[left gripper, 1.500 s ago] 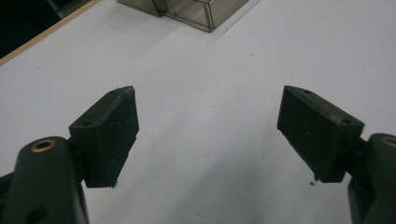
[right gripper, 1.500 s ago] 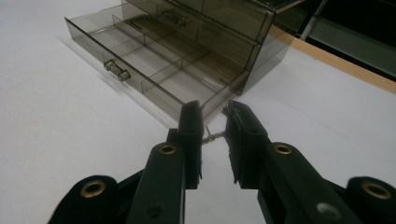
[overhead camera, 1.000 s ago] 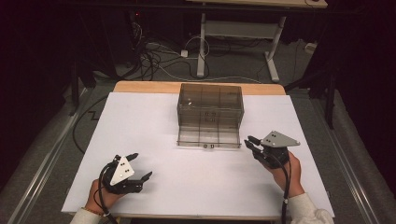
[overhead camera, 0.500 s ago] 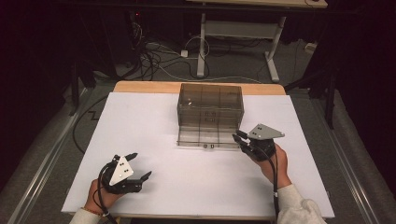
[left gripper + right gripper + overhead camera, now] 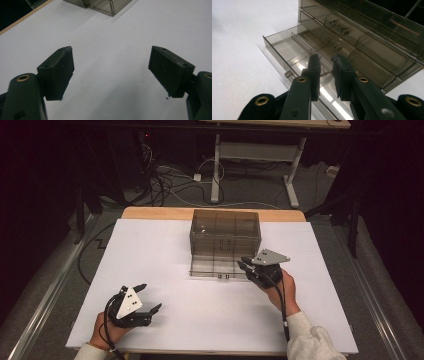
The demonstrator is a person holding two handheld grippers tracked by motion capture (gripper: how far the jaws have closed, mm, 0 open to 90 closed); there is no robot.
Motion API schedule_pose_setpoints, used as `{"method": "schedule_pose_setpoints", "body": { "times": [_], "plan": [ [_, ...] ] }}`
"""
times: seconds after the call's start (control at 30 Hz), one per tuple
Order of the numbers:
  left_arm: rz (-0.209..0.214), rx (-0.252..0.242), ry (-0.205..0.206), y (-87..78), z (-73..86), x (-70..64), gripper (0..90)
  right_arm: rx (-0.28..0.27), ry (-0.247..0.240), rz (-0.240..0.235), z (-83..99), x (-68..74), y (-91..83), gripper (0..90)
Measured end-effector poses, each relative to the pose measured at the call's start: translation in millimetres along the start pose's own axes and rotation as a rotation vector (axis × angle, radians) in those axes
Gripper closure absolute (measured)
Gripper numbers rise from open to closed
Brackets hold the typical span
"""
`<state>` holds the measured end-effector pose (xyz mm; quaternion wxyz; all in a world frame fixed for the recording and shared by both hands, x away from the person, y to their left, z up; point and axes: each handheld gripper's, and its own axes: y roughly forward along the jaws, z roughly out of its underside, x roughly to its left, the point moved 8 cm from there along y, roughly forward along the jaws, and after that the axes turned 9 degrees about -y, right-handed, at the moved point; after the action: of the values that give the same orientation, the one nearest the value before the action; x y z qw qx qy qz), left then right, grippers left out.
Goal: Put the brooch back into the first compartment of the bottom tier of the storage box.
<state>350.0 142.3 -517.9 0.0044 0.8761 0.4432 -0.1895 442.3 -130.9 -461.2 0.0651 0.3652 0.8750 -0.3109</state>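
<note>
Presently my right gripper [image 5: 326,75] jaws stand narrow over the smoky clear-plastic drawer unit's [image 5: 225,237] open bottom drawer [image 5: 294,53]; probably light, stiff, slippery, so grip its small handle. My left gripper [image 5: 111,72] gapes wide, empty.

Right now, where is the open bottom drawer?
In the high view, the open drawer juts from the clear drawer box at table centre, with the right hand-held gripper at its right front corner.
</note>
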Motion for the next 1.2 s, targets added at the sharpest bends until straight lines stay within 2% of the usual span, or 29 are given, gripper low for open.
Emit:
{"method": "schedule_pose_setpoints", "body": {
  "times": [0.3,0.5,0.77,1.2],
  "plan": [
    [-0.003,0.006,0.007,-0.4,0.7,0.6,19.7,-0.005,-0.014,-0.009,-9.5,5.1,11.6,76.7],
    [-0.003,0.009,0.009,-0.9,1.4,0.2,19.7,-0.011,-0.009,-0.033,-16.2,11.5,20.3,76.7],
    [-0.002,0.006,0.009,-1.7,1.0,0.0,19.6,-0.012,-0.032,-0.049,-25.4,21.1,33.2,76.7],
    [-0.009,0.009,0.013,-1.9,2.0,2.4,19.7,0.004,-0.024,-0.063,-35.8,33.9,48.8,76.8]
  ]
}}
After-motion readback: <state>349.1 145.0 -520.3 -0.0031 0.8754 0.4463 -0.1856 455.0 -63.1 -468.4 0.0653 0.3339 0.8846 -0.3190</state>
